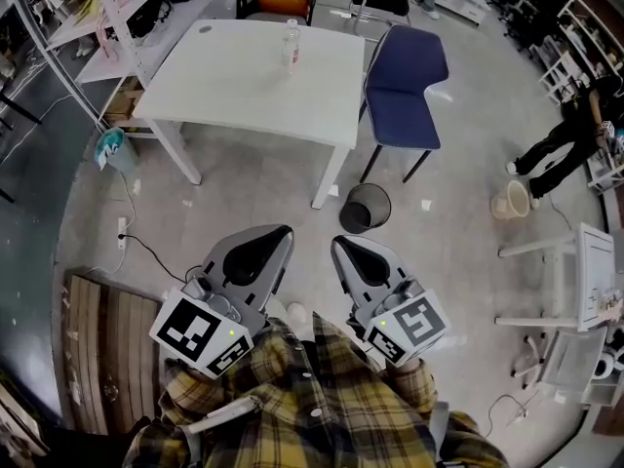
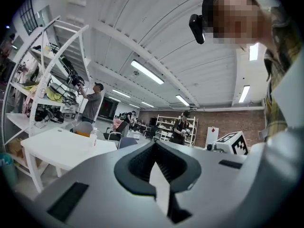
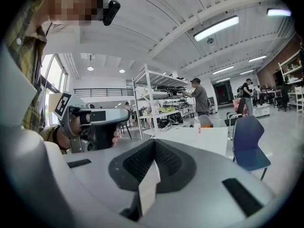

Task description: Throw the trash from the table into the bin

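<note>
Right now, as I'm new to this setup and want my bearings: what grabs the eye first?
A lone clear bottle stands on the white table. A dark round bin sits on the floor by the table's near right leg, near a blue chair. Close below, the left gripper and right gripper hang side by side, both shut and empty.

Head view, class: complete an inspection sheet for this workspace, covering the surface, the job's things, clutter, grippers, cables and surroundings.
Surface: white table, with only a bottle on it.
Job's things: plastic bottle upright near the table's far edge; black bin on the floor by a table leg.
Clutter: small white scraps on the floor near the bin.
Grippers: left gripper and right gripper both shut, empty, held near the person's body.
Cables: power strip with black cable on the floor.
Surroundings: blue chair, wooden pallet, beige bucket, standing person.
</note>
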